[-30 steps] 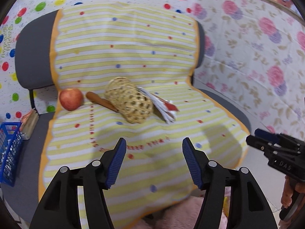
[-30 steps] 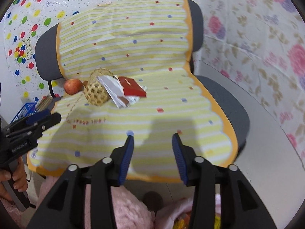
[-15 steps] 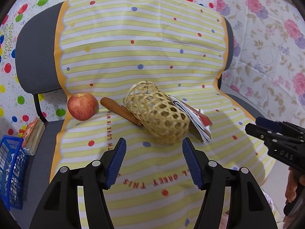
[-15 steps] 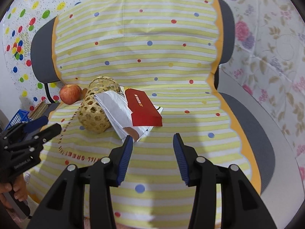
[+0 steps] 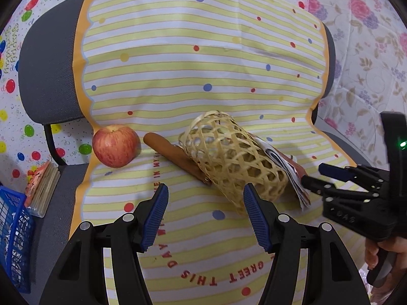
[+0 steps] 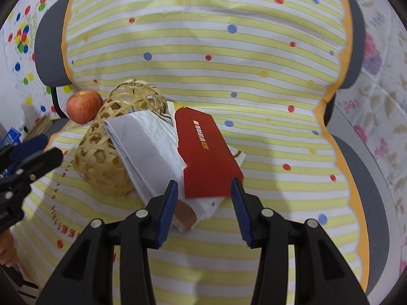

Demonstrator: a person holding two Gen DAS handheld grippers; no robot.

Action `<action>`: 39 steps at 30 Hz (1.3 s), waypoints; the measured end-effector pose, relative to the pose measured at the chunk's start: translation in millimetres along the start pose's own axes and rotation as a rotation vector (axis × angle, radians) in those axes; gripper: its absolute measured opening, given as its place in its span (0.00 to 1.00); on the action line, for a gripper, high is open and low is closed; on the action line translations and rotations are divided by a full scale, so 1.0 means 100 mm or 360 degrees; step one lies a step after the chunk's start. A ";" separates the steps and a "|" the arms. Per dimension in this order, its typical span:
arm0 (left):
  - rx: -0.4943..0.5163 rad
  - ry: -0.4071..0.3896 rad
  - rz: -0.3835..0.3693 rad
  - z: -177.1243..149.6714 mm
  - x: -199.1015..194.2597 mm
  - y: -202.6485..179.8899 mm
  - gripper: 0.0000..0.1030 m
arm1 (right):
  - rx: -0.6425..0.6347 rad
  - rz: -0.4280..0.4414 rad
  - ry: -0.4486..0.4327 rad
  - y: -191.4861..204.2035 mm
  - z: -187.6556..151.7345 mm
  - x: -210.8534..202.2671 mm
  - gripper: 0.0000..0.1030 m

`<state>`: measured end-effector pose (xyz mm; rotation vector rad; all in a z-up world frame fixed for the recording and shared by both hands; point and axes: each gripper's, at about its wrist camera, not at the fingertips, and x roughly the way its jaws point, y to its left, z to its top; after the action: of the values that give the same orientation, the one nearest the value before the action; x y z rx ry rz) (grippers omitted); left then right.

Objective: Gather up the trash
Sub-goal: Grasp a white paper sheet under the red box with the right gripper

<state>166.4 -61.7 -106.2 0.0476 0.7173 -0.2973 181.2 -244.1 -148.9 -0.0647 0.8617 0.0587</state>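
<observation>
Torn red paper packet (image 6: 203, 150): centre of the right wrist view, lying on crumpled white paper wrapping (image 6: 150, 152), which leans on a woven bamboo basket (image 6: 106, 147) tipped on its side. Right claw (image 6: 202, 203): released, jaws apart, nothing gripped, the packet's near edge just ahead of them. Left claw (image 5: 205, 214): released, empty, just short of the basket. Red apple (image 5: 115, 145) and brown stick (image 5: 178, 158): left of basket. All on a yellow-striped dotted cloth (image 5: 203, 63) draped over a grey chair (image 5: 48, 71).
</observation>
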 end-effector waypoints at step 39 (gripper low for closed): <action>0.0090 0.0180 -0.0358 -0.30 0.11 -0.85 0.58 | 0.0422 0.0277 -0.0013 -0.40 -0.58 -0.74 0.02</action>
<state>130.5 -141.1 -131.2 0.0373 0.8279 -0.5336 92.2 -290.5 -128.8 0.2588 0.8587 0.1073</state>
